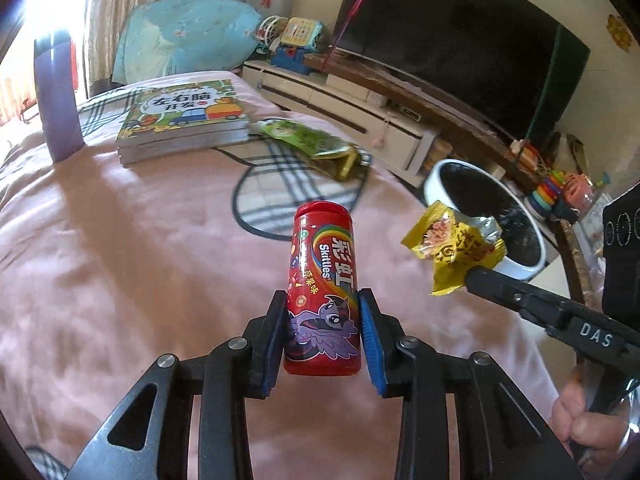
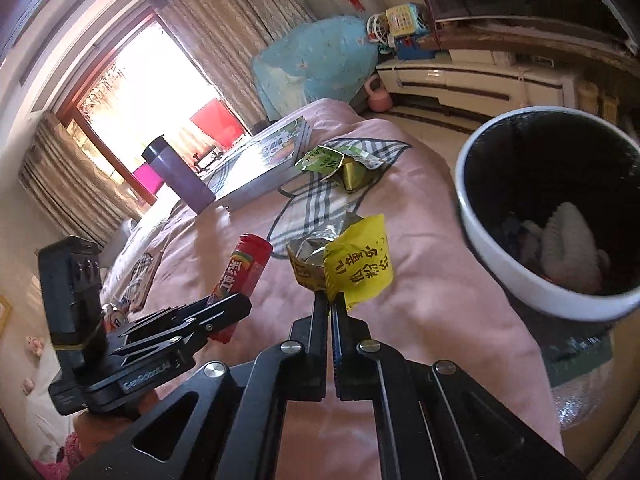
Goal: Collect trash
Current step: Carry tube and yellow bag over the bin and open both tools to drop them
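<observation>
Both grippers loaded, both held up off the bed [image 1: 100, 240].

Left gripper [image 1: 323, 332]: jaws clamped on the red tube [image 1: 322, 280], pads on its lower half, on opposite sides. Tube sticks straight out ahead of the fingers, cap end farthest away. Looks like a rigid plastic candy tube, smooth glossy label, so I'd call it stiff but slippery. Probably light; can't tell whether it's empty. The grip sits near the base, so the free length can lever in the pads if swung hard. A hold nearer the middle would be steadier, but the current one looks fine for a short carry.

Right gripper [image 2: 329, 304]: jaws fully closed, pinching the yellow wrapper [image 2: 352, 268] by its bottom edge. Wrapper stands up ahead of the tips, torn foil mouth open on the far left side. Thin, crinkly, near weightless, no stiffness. Edge pinch is the right hold; only risk is foil sliding out, since very little material sits between the pads.

Bin [image 2: 520, 280]: ahead and right of the right gripper, beside the bed edge, dark liner, something pale already inside. From the left gripper it's ahead and well right, behind the wrapper.

Still to collect: green packet [image 1: 316, 148], lying flat on the bed well ahead of both grippers, just beside the books [image 1: 184, 120]. Soft foil, partly open; take it at an edge or corner. Purple cup [image 1: 60, 100] stands far ahead-left, likely not trash.
</observation>
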`<state>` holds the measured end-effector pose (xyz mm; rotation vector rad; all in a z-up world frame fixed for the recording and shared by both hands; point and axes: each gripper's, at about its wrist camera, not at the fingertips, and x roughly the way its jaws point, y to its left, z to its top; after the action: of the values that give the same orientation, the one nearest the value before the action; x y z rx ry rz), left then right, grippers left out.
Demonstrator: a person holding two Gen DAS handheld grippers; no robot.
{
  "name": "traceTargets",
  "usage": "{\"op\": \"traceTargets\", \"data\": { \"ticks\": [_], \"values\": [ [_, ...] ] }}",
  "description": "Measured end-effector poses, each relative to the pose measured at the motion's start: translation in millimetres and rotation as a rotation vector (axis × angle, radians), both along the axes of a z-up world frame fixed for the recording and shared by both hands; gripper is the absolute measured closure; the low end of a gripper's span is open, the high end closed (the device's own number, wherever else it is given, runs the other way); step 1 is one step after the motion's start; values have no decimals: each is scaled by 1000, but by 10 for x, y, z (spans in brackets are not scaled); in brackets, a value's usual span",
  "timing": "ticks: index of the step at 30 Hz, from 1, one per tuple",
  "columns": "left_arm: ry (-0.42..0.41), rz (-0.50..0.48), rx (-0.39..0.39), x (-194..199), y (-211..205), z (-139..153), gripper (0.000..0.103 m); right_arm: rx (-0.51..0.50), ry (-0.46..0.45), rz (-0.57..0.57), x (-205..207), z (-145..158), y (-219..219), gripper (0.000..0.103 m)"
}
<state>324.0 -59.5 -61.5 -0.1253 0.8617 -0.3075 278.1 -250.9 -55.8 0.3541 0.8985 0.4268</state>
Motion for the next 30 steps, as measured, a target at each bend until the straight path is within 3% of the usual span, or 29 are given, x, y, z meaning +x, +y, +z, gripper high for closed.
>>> {"op": "traceTargets", "data": {
  "ticks": [13,30],
  "values": [
    [-35,-66,15,-359,-345,168,70,-48,-33,-31,-391,104,-316,101],
    [-47,-125,48,-360,-724,261,70,-97,-91,-69,-560,296,-624,101]
  ]
}}
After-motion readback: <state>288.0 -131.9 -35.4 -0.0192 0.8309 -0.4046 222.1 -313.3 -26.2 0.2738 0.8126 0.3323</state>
